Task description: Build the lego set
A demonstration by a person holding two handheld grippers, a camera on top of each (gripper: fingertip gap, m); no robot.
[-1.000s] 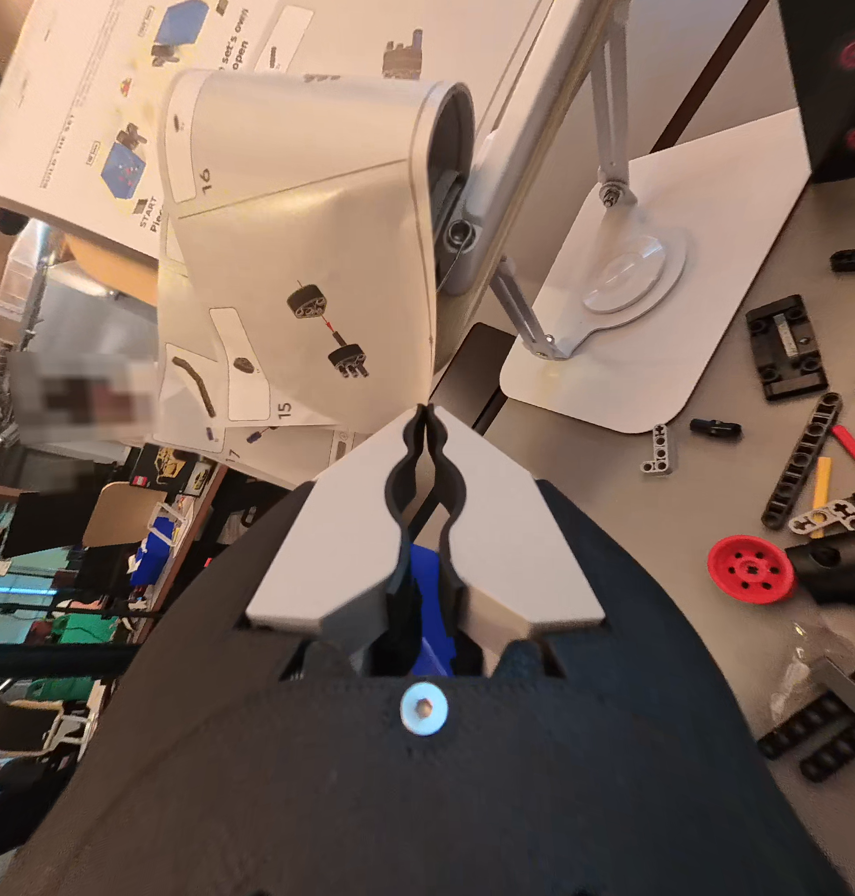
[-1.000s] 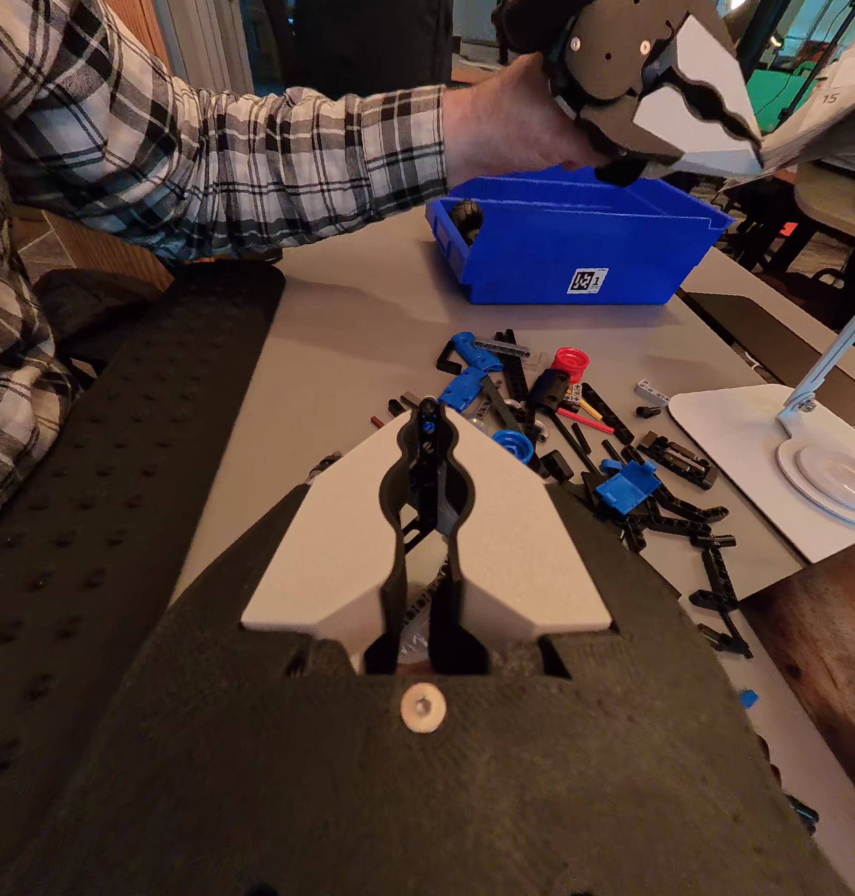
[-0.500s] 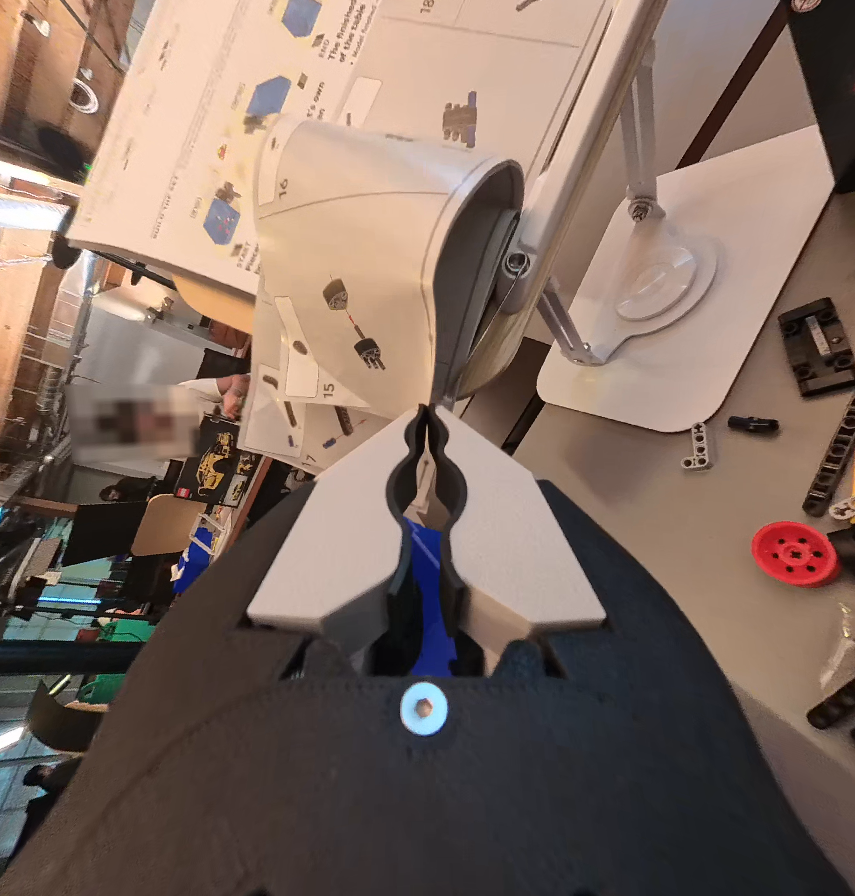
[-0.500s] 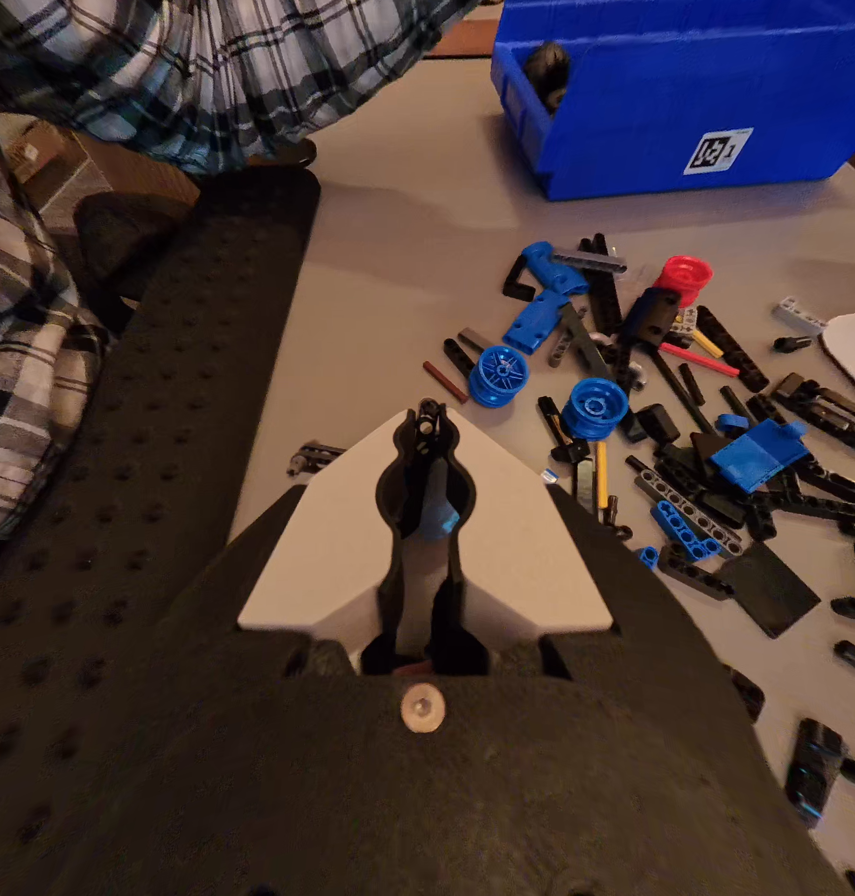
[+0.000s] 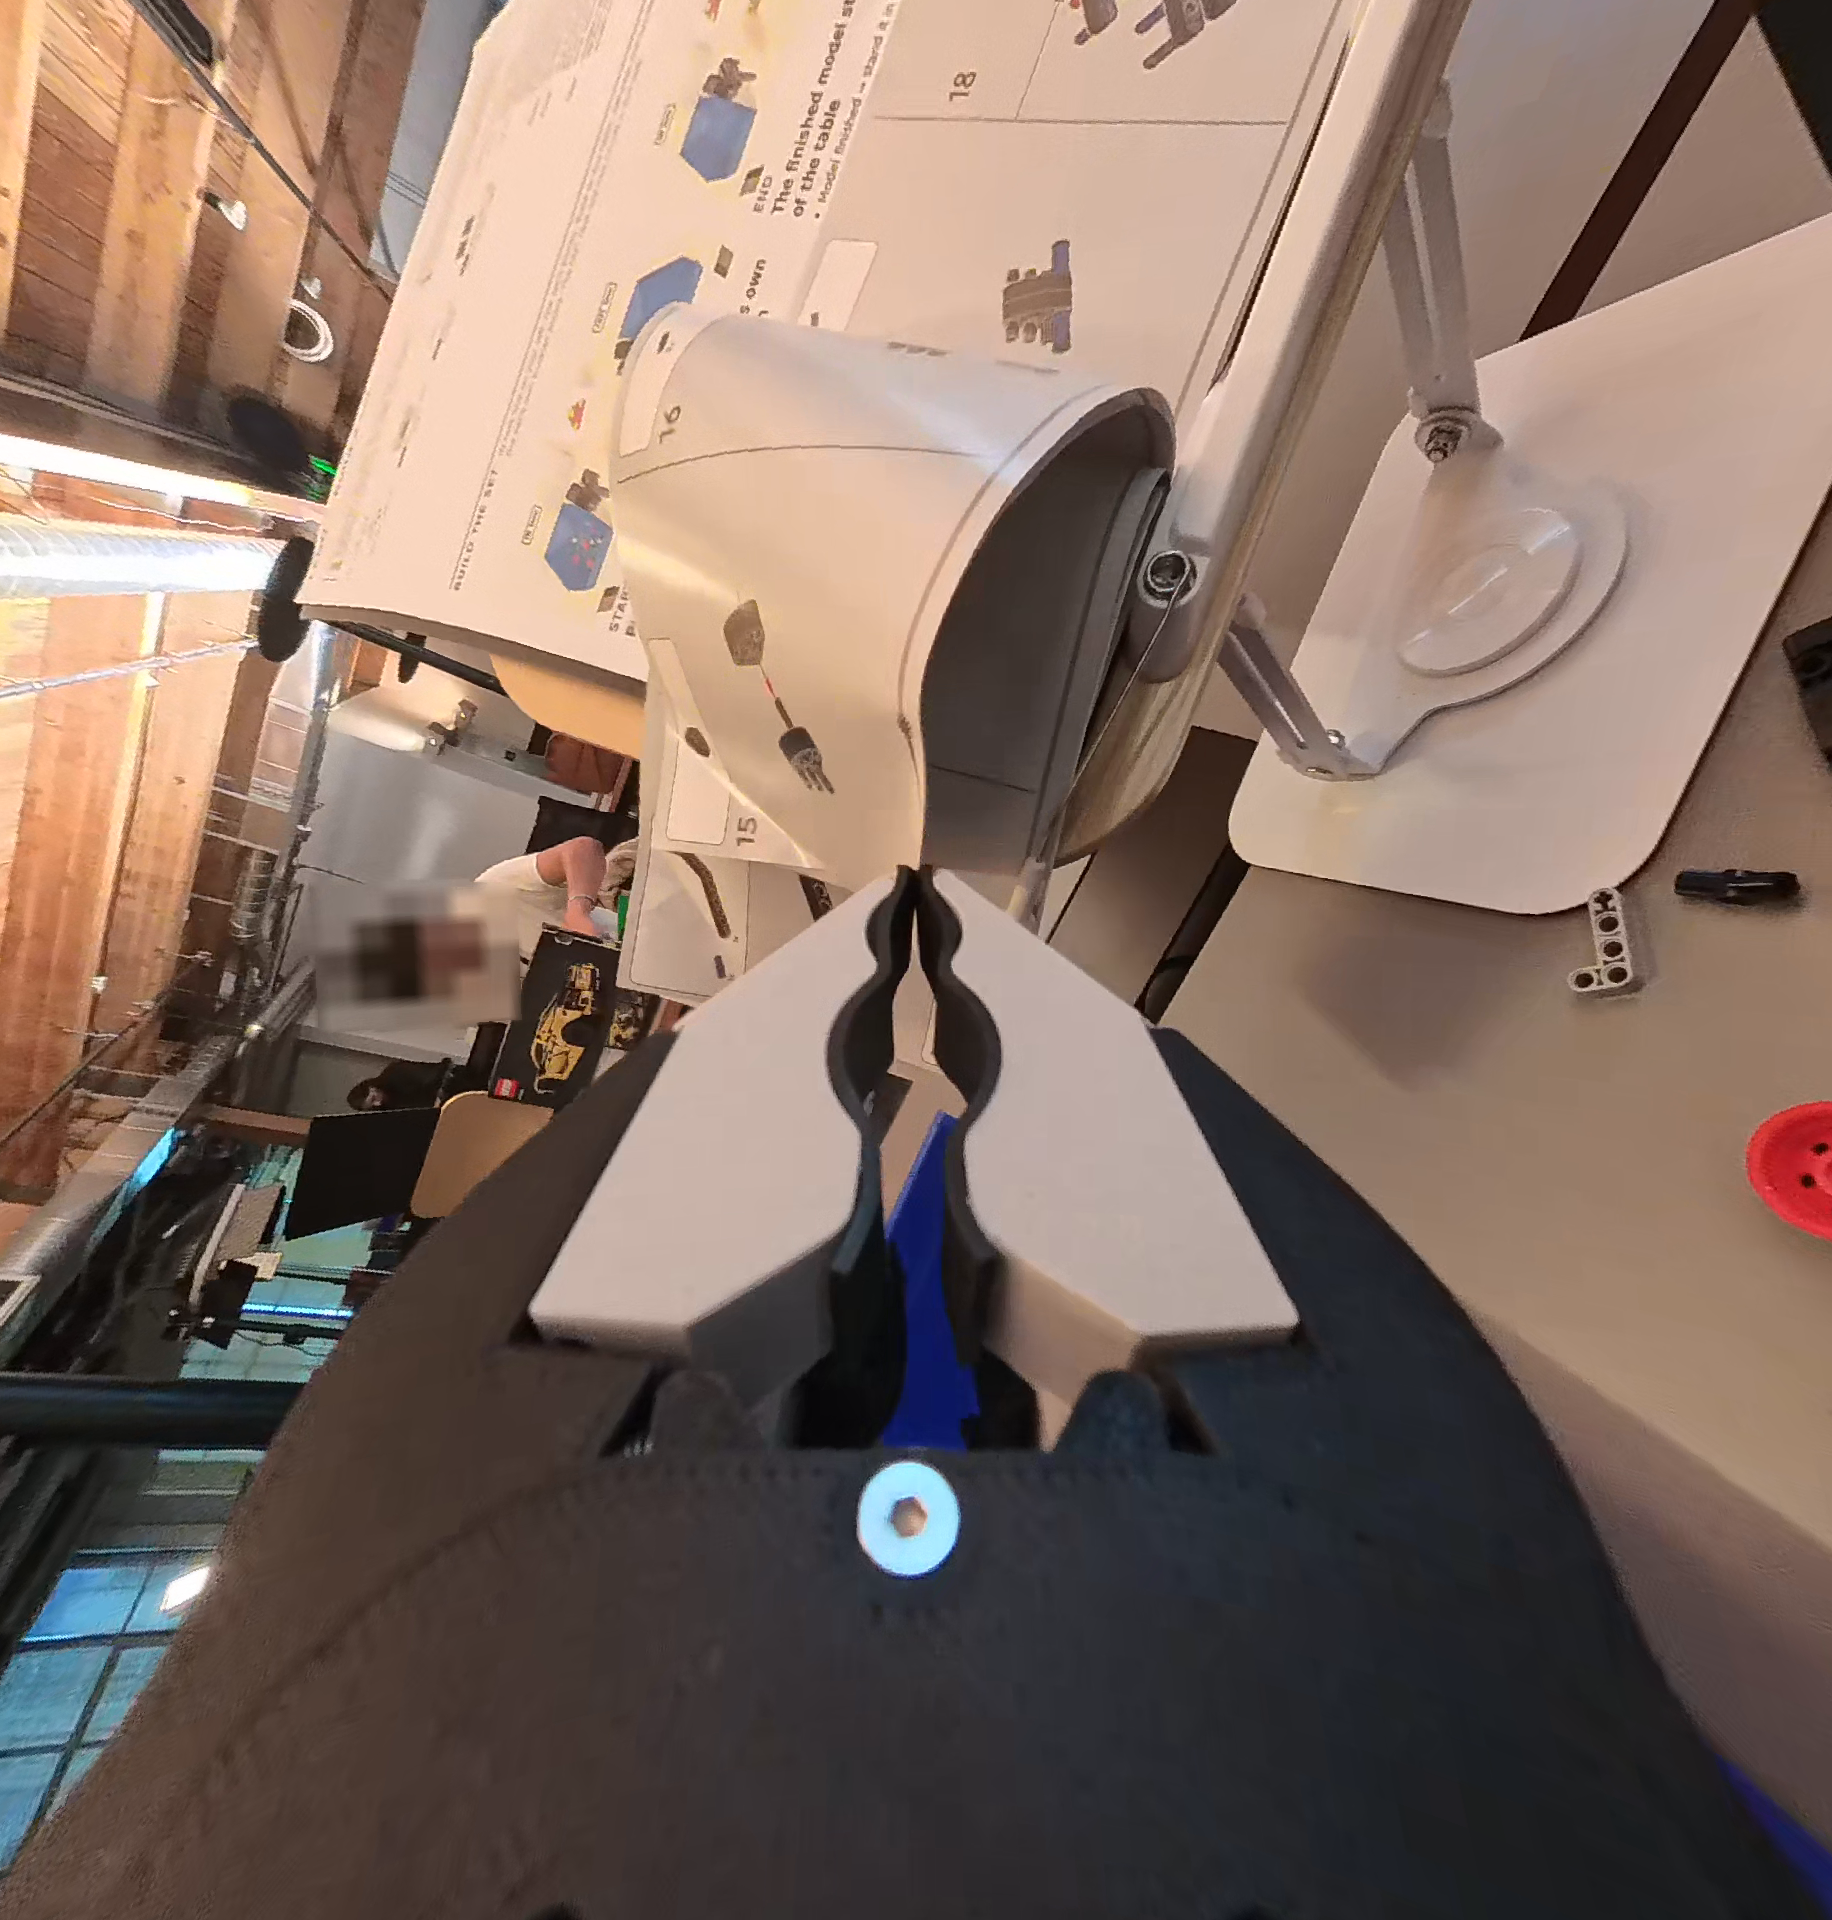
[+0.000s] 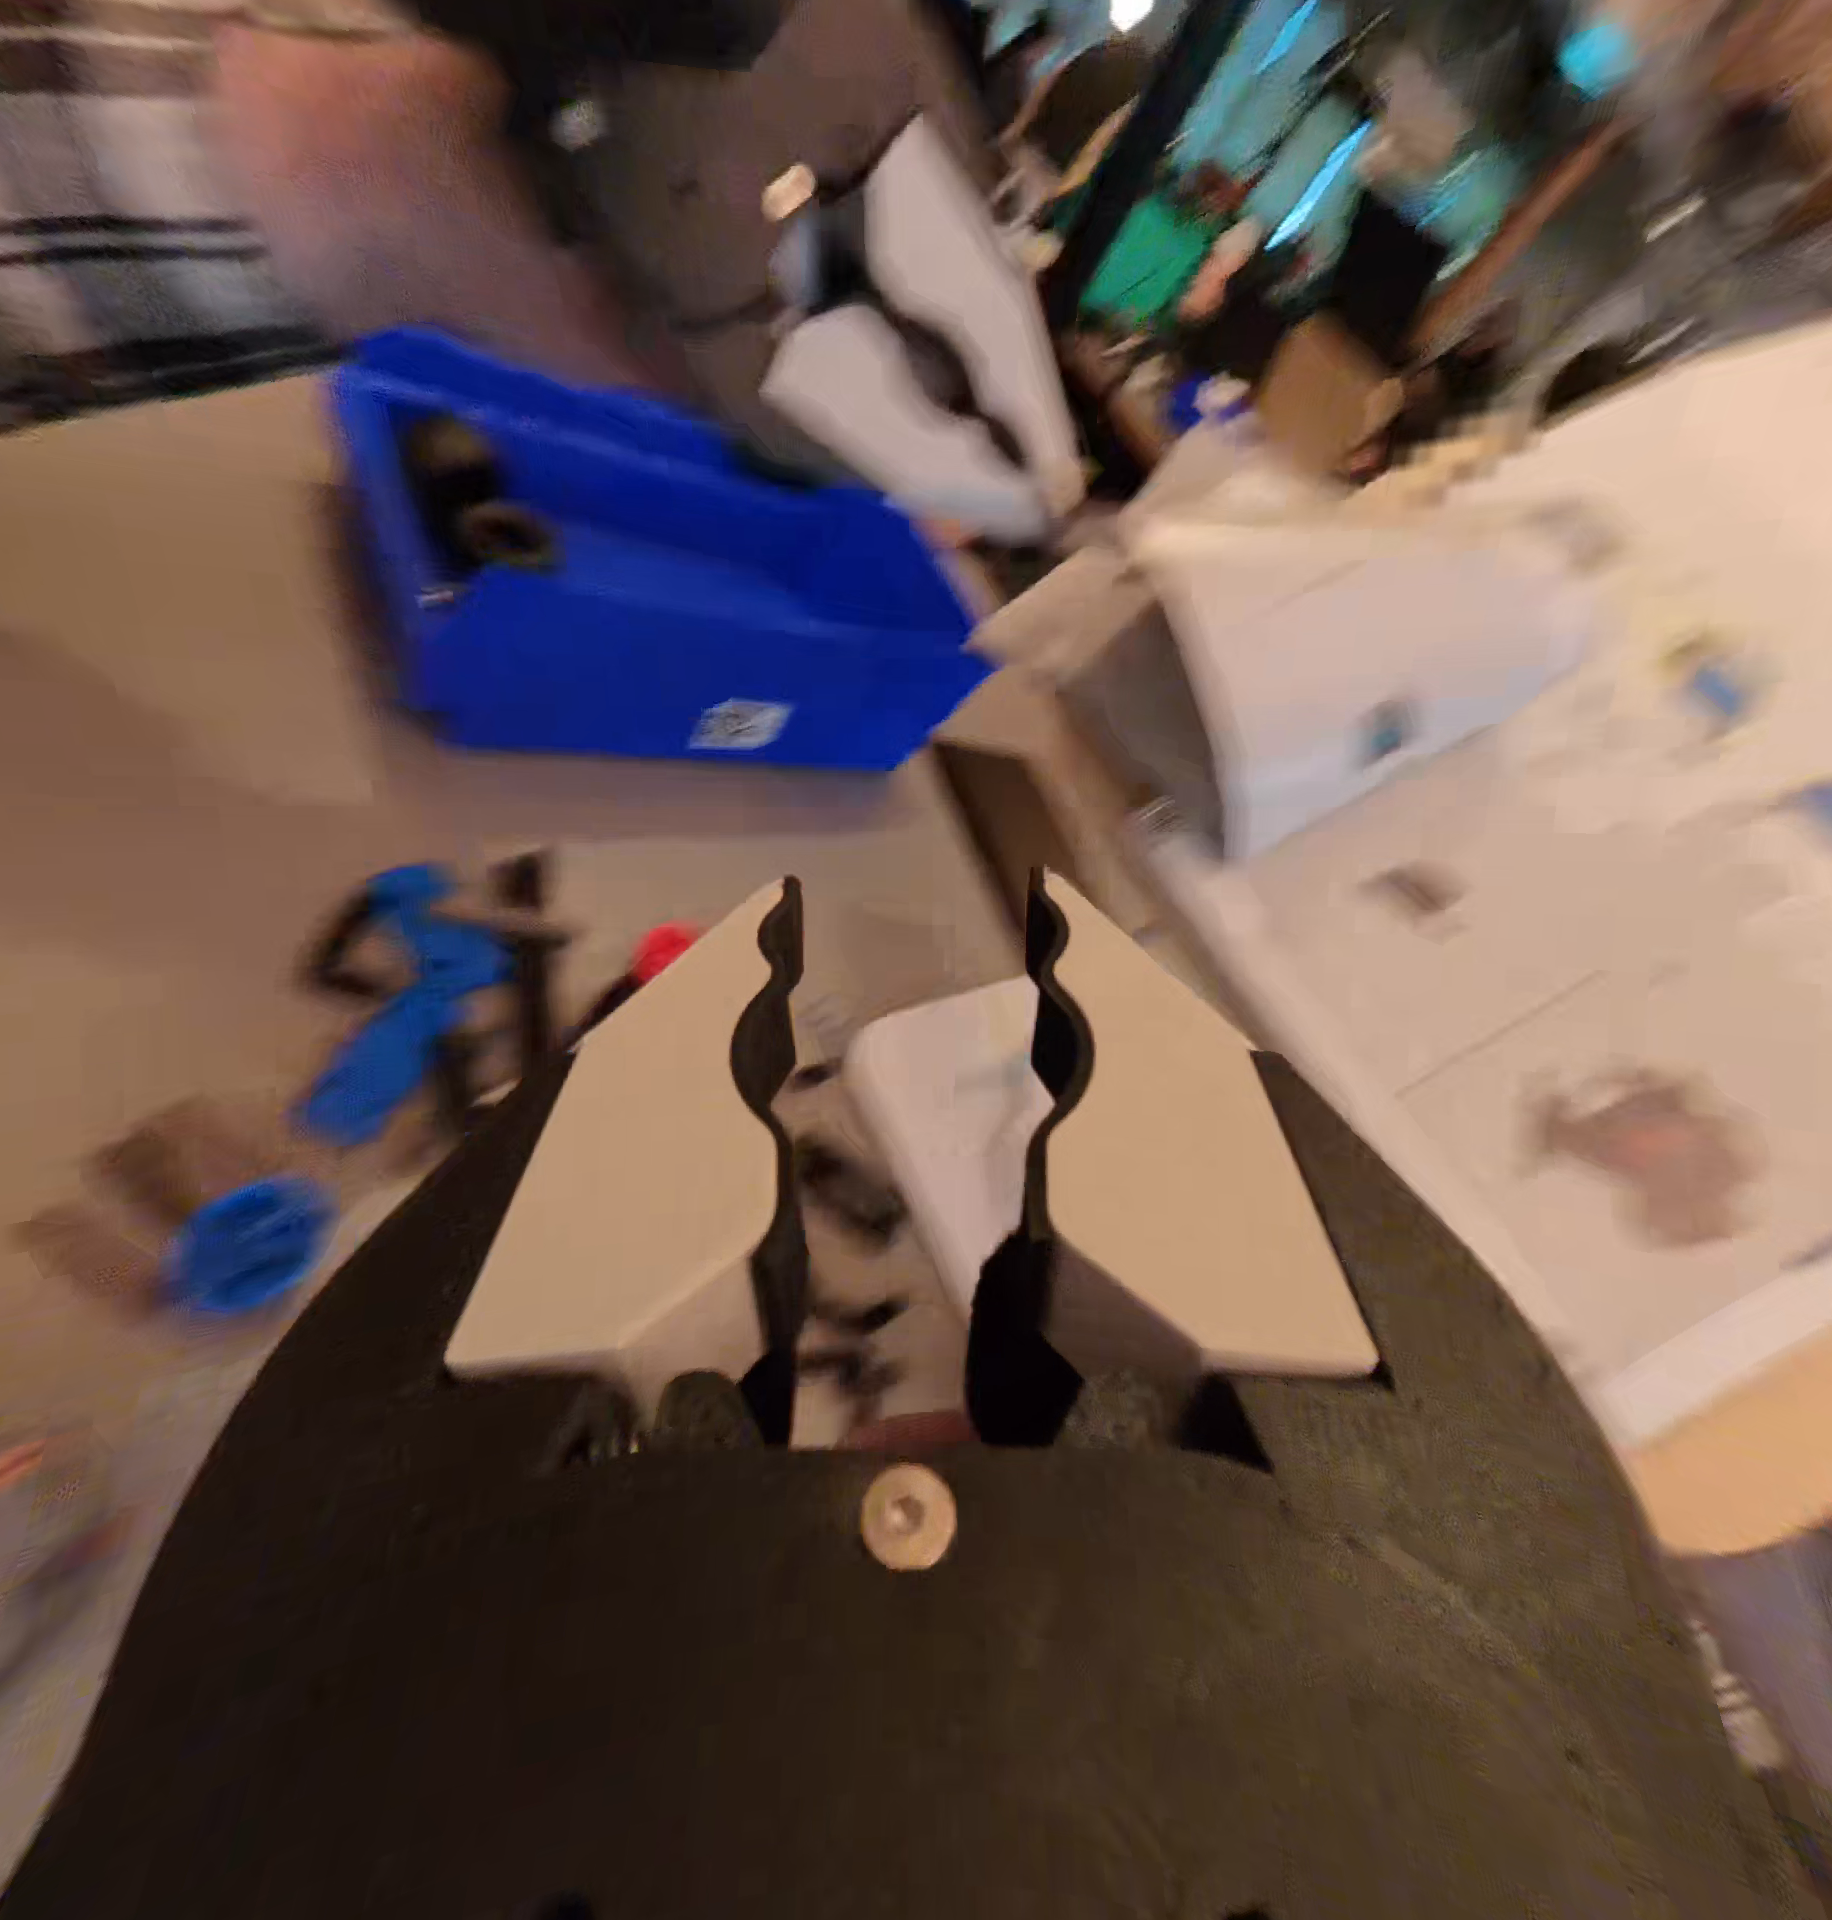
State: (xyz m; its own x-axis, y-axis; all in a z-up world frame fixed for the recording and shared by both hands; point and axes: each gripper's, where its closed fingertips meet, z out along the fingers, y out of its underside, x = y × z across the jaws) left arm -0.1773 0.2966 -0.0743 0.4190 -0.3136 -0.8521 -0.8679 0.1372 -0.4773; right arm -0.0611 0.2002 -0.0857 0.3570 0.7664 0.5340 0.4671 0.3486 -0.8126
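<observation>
Fingertips [image 5: 907, 896] of the left gripper [image 5: 917, 904] pinch the curled instruction page [image 5: 818, 582]; right gripper [image 6: 912, 914], tilted, gapes wide, holding nothing.

Blue bin [image 6: 683, 675], red wheel [image 5: 1821, 1174] (white fingers [image 6: 642, 1153], black-lined)

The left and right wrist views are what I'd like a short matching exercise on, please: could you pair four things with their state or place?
Things:
1. left claw
2. right claw
3. red wheel
4. booklet page

States:
A. lies flat on the table
B. fingers apart, nothing between them
C. curled over, its edge pinched
D. shut on paper

Pairs: 1-D, 2-B, 3-A, 4-C
</observation>
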